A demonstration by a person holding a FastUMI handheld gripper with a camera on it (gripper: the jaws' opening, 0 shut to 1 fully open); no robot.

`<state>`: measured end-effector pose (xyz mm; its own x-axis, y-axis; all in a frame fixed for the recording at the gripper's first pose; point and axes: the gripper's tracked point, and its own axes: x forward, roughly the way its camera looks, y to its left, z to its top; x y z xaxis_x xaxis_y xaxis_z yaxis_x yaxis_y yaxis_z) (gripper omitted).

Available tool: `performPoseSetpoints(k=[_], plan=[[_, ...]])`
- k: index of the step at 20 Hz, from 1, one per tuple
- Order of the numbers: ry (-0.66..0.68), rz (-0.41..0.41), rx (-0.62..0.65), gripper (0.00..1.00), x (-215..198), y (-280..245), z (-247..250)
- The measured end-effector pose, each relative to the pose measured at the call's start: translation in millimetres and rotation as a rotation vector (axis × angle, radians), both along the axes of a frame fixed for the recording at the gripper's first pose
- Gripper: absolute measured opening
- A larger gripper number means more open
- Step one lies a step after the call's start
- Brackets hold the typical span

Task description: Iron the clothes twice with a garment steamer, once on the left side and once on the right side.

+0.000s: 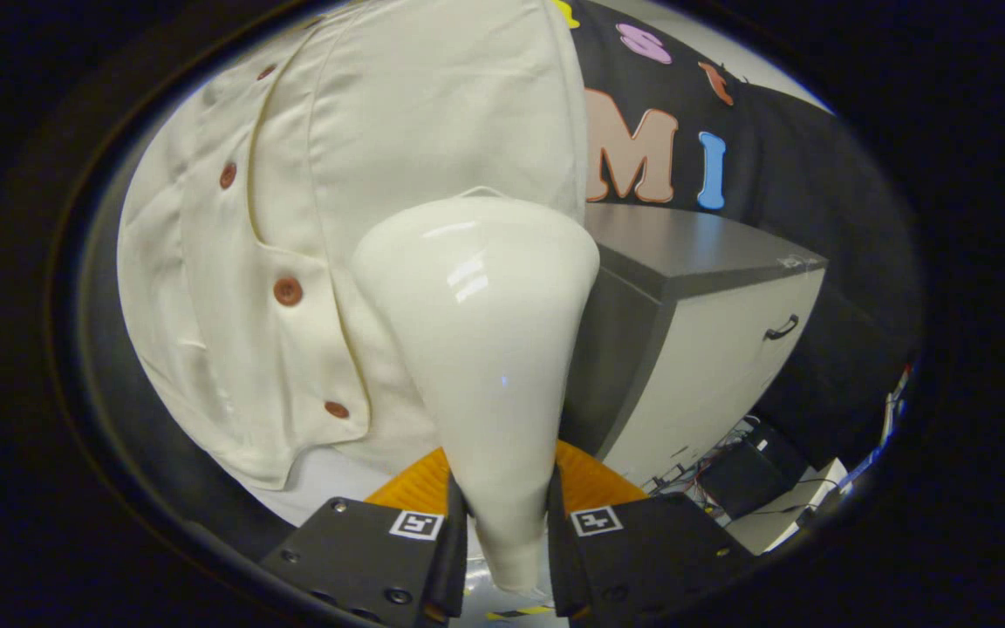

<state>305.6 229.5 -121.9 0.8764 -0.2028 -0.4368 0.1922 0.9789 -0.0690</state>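
- tool (507, 523) is clamped on the garment steamer (481, 349), both fingers (450, 541) pressed vs the narrow handle end, one each side, so barely open, just the handle's width
- steamer is glossy cream/white plastic, cone shaped, narrow at the fingers & flaring out to a wide rounded head further ahead
- head sits right up against the shirt (363, 174), looks like touching but can't tell 100% from this angle
- shirt is cream/off-white, hanging, fills most of the space beyond the fingers & to their left
- button placket runs down the shirt w/ brown buttons (288, 291), 4 or so visible; steamer head is to the right of that placket
- fabric has some creases near the edge left of the buttons, hem curls at the bottom
- right of the steamer: a cabinet (712, 349) w/ dark grey top, light front & a small dark handle (782, 329)
- cabinet is just beside the shirt's right edge, partly behind the steamer
- lower right, past the cabinet: a mess of cables (729, 453) & some dark box on the floor, too small to tell more
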Motion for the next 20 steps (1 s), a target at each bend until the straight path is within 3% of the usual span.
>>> performPoseSetpoints(k=[9,20], plan=[[0.139,0.013,-0.013,0.39,-18,-13,-70],[0.242,0.013,0.015,0.39,-50,-19,-107]])
